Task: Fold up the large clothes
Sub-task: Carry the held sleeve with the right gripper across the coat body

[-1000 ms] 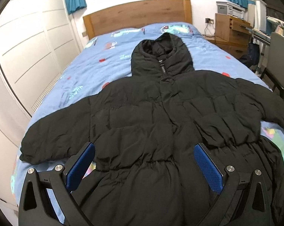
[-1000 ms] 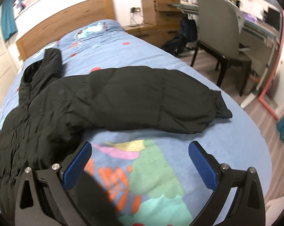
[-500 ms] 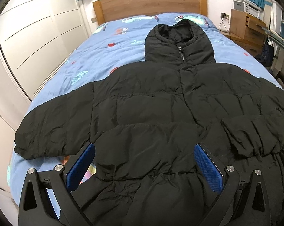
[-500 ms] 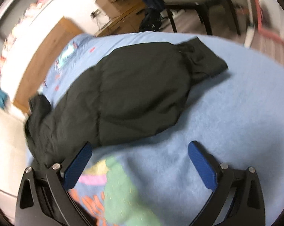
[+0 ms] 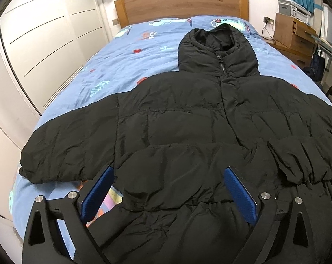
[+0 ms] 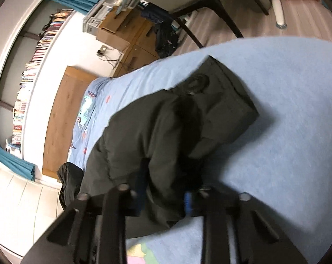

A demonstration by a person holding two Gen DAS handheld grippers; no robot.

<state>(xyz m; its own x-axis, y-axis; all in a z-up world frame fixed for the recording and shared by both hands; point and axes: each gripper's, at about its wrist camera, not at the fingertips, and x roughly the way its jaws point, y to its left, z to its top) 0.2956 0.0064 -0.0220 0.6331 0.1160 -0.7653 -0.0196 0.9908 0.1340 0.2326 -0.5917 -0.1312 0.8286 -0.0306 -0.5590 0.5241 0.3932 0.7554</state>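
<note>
Your left wrist view is sharp under even, soft indoor light, while your right is motion-blurred; both bend strongly at their dark edges.

A black puffer jacket (image 5: 188,132) covers most of the blue bedspread (image 5: 130,66), leaving open bedding toward the wooden headboard (image 5: 181,2) and along the wardrobe doors (image 5: 44,44). On the right, open blue bedding (image 6: 287,110) surrounds the sleeve (image 6: 188,121); beyond the bed edge stand a chair (image 6: 210,0) and wooden drawers (image 6: 126,33).
</note>
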